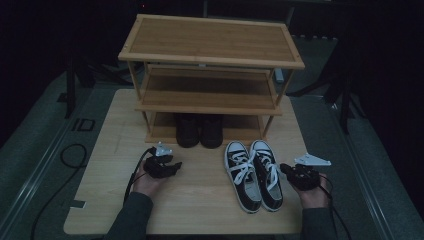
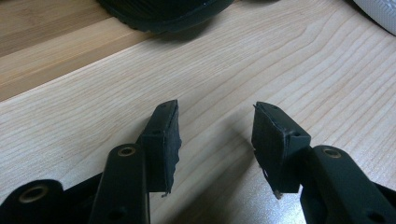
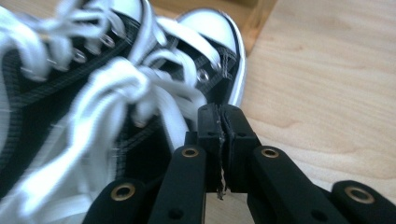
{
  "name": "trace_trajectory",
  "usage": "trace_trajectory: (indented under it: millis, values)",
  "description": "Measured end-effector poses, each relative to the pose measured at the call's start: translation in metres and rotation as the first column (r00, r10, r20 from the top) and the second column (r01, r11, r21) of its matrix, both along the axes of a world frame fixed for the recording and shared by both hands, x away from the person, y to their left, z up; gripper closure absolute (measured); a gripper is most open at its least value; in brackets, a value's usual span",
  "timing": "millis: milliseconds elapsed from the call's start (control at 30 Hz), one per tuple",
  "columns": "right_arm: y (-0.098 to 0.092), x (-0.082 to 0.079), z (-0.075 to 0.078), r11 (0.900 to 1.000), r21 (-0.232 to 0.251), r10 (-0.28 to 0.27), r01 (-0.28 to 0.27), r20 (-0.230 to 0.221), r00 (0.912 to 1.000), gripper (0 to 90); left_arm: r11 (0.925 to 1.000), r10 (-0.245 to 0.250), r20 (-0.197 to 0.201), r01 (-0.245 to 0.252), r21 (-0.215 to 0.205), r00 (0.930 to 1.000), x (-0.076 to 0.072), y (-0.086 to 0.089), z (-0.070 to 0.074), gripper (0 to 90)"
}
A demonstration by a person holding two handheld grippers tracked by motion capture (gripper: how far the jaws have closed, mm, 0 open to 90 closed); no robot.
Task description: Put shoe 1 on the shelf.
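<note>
On a pale wooden tabletop (image 1: 200, 200), before a three-tier bamboo shoe rack (image 1: 210, 55) with a dark pair of boots (image 1: 199, 130) on its lowest shelf: a pair of black canvas sneakers with white laces and toecaps (image 1: 255, 172), side by side, toes toward the rack. Right gripper (image 3: 219, 140) close against the nearer sneaker's outer edge, pads pressed together or nearly so, with what looks like a thin edge of canvas pinched between them, though hard to tell for sure. Left gripper (image 2: 215, 140) idle over bare wood, jaws about half open, holding nothing. Likely step: getting hold of a sneaker to shelve it. Next move probably calls for a firm grip, then a lift toward an empty shelf.
</note>
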State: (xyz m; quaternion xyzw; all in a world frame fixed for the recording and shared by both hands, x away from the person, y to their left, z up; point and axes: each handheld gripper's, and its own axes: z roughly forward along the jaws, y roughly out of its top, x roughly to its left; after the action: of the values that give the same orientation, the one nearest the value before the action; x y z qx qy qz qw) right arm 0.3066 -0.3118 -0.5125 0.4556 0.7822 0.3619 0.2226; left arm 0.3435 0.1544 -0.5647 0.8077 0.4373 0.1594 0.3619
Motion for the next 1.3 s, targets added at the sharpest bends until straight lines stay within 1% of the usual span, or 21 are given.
trace_trajectory:
  millis: [133, 233, 400, 467, 533, 667, 867, 1000, 1067, 1167, 1300]
  values:
    - [0.002, -0.009, 0.014, 0.999, 0.019, 0.030, -0.030, 0.027, 0.9992, 85.9, 1.0000, 0.001, 0.000, -0.001, 0.000, 1.0000, 0.000, 0.000, 0.000, 51.6]
    - [0.006, -0.015, 0.021, 0.998, 0.023, 0.050, -0.051, 0.041, 0.9979, 85.3, 1.0000, 0.001, 0.001, -0.001, 0.002, 1.0000, 0.000, 0.000, 0.000, 51.6]
    - [0.018, -0.027, 0.033, 0.997, 0.014, 0.081, -0.082, 0.062, 0.9948, 82.5, 1.0000, 0.000, 0.001, 0.000, 0.001, 1.0000, 0.000, 0.000, 0.000, 51.6]
    - [0.024, -0.031, 0.037, 0.995, 0.011, 0.094, -0.095, 0.072, 0.9930, 81.4, 1.0000, -0.001, -0.001, 0.001, -0.001, 1.0000, 0.000, 0.000, 0.000, 51.6]
    - [0.029, -0.033, 0.040, 0.994, 0.010, 0.108, -0.109, 0.073, 0.9914, 80.2, 1.0000, -0.003, -0.001, 0.003, 0.002, 1.0000, 0.000, 0.000, 0.000, 51.6]
    - [0.037, -0.034, 0.040, 0.991, 0.003, 0.133, -0.133, 0.064, 0.9891, 77.8, 1.0000, -0.003, -0.002, 0.003, 0.000, 1.0000, 0.000, 0.000, 0.000, 51.6]
    - [0.045, -0.037, 0.037, 0.989, -0.012, 0.149, -0.149, 0.035, 0.9882, 71.6, 1.0000, -0.004, -0.003, 0.004, -0.004, 1.0000, 0.000, 0.000, 0.000, 51.6]
    - [0.046, -0.040, 0.035, 0.988, -0.018, 0.154, -0.154, 0.009, 0.9880, 64.9, 1.0000, -0.003, -0.002, 0.003, -0.007, 1.0000, 0.000, 0.000, 0.000, 51.6]
    - [0.047, -0.042, 0.033, 0.987, -0.028, 0.155, -0.155, -0.005, 0.9879, 63.1, 1.0000, -0.003, -0.001, 0.003, -0.007, 1.0000, 0.000, 0.000, 0.000, 51.6]
    - [0.047, -0.043, 0.030, 0.988, -0.029, 0.154, -0.154, -0.024, 0.9878, 60.3, 1.0000, -0.003, -0.001, 0.003, -0.007, 1.0000, 0.000, 0.001, 0.000, 51.6]
    - [0.048, -0.045, 0.027, 0.988, -0.036, 0.146, -0.148, -0.040, 0.9884, 56.6, 1.0000, -0.004, -0.001, 0.004, -0.007, 1.0000, 0.000, 0.001, 0.000, 51.5]
